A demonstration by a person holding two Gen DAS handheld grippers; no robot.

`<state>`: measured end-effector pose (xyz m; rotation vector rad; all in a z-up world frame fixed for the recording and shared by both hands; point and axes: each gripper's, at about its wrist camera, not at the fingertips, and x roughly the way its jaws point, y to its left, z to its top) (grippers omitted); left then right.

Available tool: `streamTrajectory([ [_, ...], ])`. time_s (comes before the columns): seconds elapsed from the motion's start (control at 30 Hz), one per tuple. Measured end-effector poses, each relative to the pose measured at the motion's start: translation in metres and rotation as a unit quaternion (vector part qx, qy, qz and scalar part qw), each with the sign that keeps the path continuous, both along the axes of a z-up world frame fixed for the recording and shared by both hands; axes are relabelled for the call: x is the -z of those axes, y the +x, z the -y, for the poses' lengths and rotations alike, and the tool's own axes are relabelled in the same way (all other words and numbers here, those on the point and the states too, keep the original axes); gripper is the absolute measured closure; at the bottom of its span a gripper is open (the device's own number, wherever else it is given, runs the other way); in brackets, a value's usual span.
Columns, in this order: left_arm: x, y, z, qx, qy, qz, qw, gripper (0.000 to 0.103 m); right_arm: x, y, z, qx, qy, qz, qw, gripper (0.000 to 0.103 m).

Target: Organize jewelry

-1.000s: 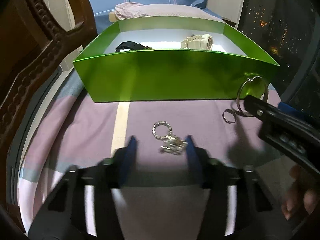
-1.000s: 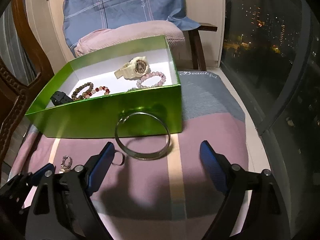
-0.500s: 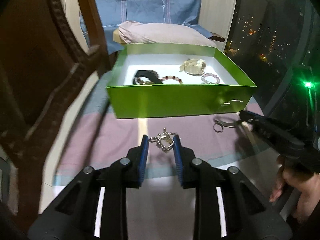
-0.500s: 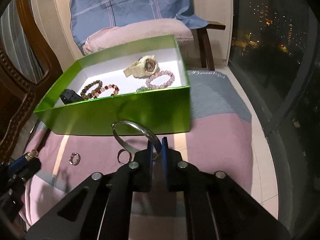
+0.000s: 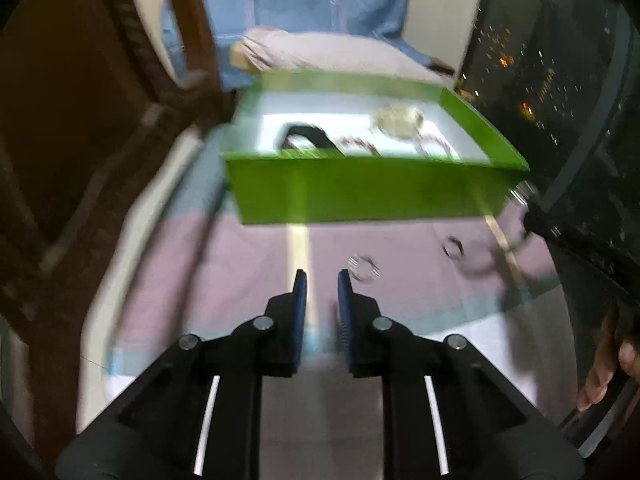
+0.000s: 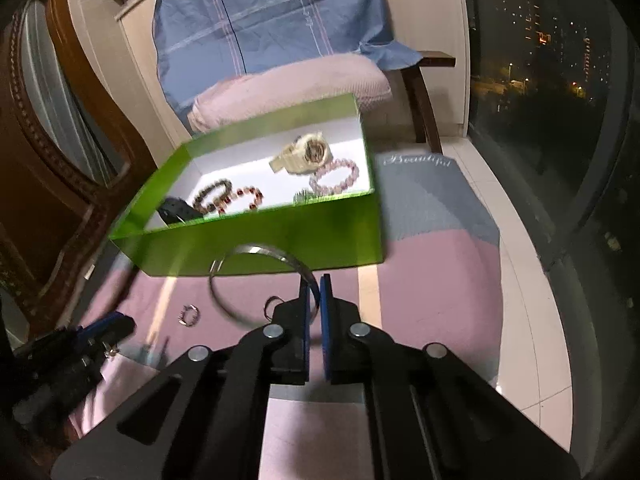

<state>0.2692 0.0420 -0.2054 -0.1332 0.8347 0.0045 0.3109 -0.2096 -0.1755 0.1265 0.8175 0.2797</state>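
At twelve o'clock from the right gripper [image 6: 315, 294], a thin, stiff, slippery silver bangle [image 6: 256, 280] is pinched by its rim, short of the green box [image 6: 280, 240]; the left gripper [image 5: 322, 292] is nearly closed, seemingly empty.

Place: a lived-in room of a home, at night.
Furniture: a carved dark wooden frame with beaded edging [image 6: 60, 168] on the left; a dark wooden stool [image 6: 424, 92] by the wall.
Textiles: a blue plaid cotton sheet [image 6: 272, 16] hanging behind a folded pink towel-like cushion [image 6: 292, 92]; a pink and grey striped mat [image 6: 436, 248] with the word "Beautiful" woven in.
Floor: pale glossy tiles [image 6: 524, 320].
Window: a tall dark glass pane [image 6: 560, 92] showing city lights outside.
Belongings: a bright green cardboard box with a white inside [image 6: 280, 236] holding a cream wristwatch [image 6: 304, 154] and beaded bracelets [image 6: 228, 198].
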Motion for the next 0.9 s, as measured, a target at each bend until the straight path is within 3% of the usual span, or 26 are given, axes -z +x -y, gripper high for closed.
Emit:
streamTrajectory([
  [0.07, -0.011, -0.005, -0.024, -0.023, -0.012, 0.004, 0.9997, 0.048, -0.006, -0.003, 0.006, -0.001, 0.004, 0.005, 1.000, 0.098],
  [0.1, -0.015, -0.007, -0.031, -0.030, -0.012, 0.008, 0.9994, 0.025, -0.009, -0.005, 0.009, -0.001, 0.006, 0.008, 1.000, 0.098],
  [0.13, -0.019, -0.012, -0.039, -0.033, -0.017, 0.016, 0.9992, 0.031, -0.011, -0.006, 0.011, -0.003, 0.008, 0.009, 1.000, 0.098],
  [0.2, -0.017, -0.014, -0.039, -0.022, -0.020, 0.005, 0.9996, 0.031, -0.012, -0.008, 0.013, -0.006, 0.010, 0.011, 1.000, 0.098],
  [0.33, 0.004, -0.011, -0.012, 0.010, 0.036, -0.019, 0.9991, 0.031, -0.014, -0.010, 0.010, -0.015, 0.010, 0.014, 1.000, 0.098],
  [0.47, 0.030, -0.009, -0.006, -0.009, 0.048, -0.061, 0.9969, 0.038, -0.013, -0.011, 0.008, -0.023, 0.009, 0.010, 1.000, 0.098],
  [0.53, 0.034, -0.014, -0.003, -0.045, 0.075, -0.056, 0.9946, 0.042, -0.011, -0.011, 0.008, -0.024, 0.007, 0.008, 1.000, 0.098],
  [0.63, 0.032, -0.028, -0.001, -0.110, 0.073, -0.035, 0.9907, 0.044, -0.009, -0.010, 0.009, -0.023, 0.008, 0.003, 1.000, 0.098],
  [0.7, 0.027, -0.039, 0.014, -0.116, 0.094, -0.005, 0.9888, 0.043, -0.006, -0.010, 0.006, -0.028, 0.007, -0.001, 1.000, 0.098],
  [0.77, 0.019, -0.052, 0.030, -0.132, 0.106, 0.036, 0.9849, 0.037, -0.004, -0.011, 0.003, -0.033, 0.005, -0.004, 0.999, 0.098],
  [0.8, 0.018, -0.056, 0.037, -0.137, 0.118, 0.049, 0.9823, 0.025, -0.003, -0.011, 0.002, -0.035, 0.005, -0.005, 0.999, 0.098],
  [0.9, 0.022, -0.058, 0.063, -0.124, 0.153, 0.059, 0.9787, 0.019, -0.002, -0.012, 0.001, -0.040, 0.005, -0.007, 0.999, 0.098],
])
